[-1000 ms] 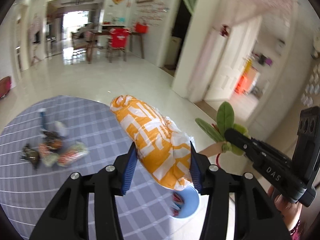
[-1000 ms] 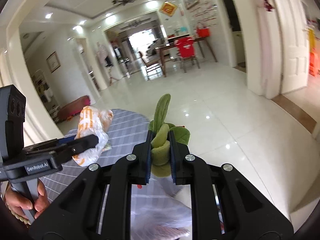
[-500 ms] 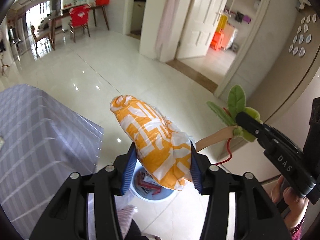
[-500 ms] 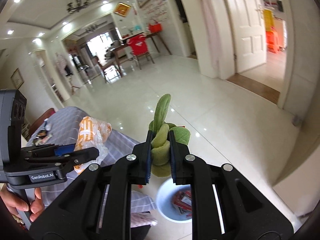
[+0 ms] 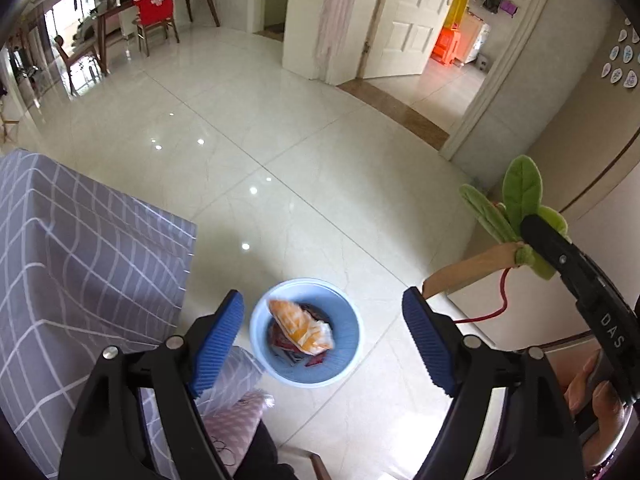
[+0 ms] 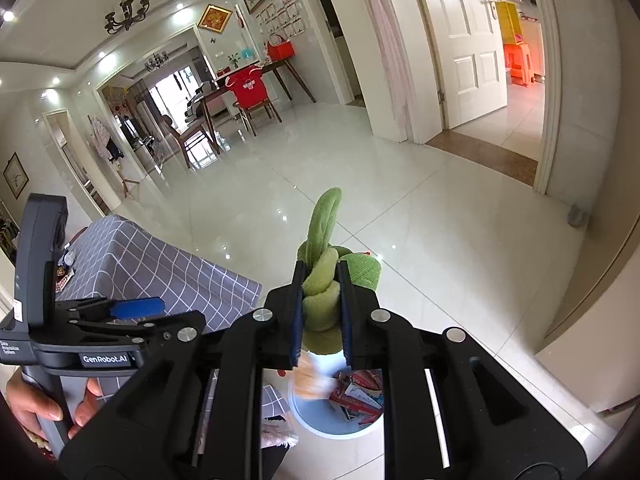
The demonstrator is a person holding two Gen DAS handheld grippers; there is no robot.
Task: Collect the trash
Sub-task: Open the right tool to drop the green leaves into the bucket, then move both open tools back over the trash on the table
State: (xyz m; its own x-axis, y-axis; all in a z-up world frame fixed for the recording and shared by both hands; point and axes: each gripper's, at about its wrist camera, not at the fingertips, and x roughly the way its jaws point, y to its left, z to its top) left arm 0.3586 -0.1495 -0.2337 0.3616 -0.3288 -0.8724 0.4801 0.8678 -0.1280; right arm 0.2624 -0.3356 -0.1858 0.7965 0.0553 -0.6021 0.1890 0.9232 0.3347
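Orange-white bag (image 5: 301, 327) gone from left gripper (image 5: 323, 338), now lying in blue bin (image 5: 348, 364) on wrappers, near bin's left rim. Left jaws opening wide, nothing between them. Right gripper (image 6: 320, 312) clamped tight on green plush leaf toy (image 6: 322, 296), held above bin.

Risk, as judged: toy's red cord (image 5: 496, 304) dangles by bin; early release could drop toy on floor. Bag sits high, may tip out.

Glossy white tile floor (image 5: 280, 140); grey checked tablecloth (image 5: 80, 260) at left; open doorways beyond.

left wrist: looks steeply down; right wrist: shallower | shared: bin (image 5: 306, 372) (image 6: 320, 424)
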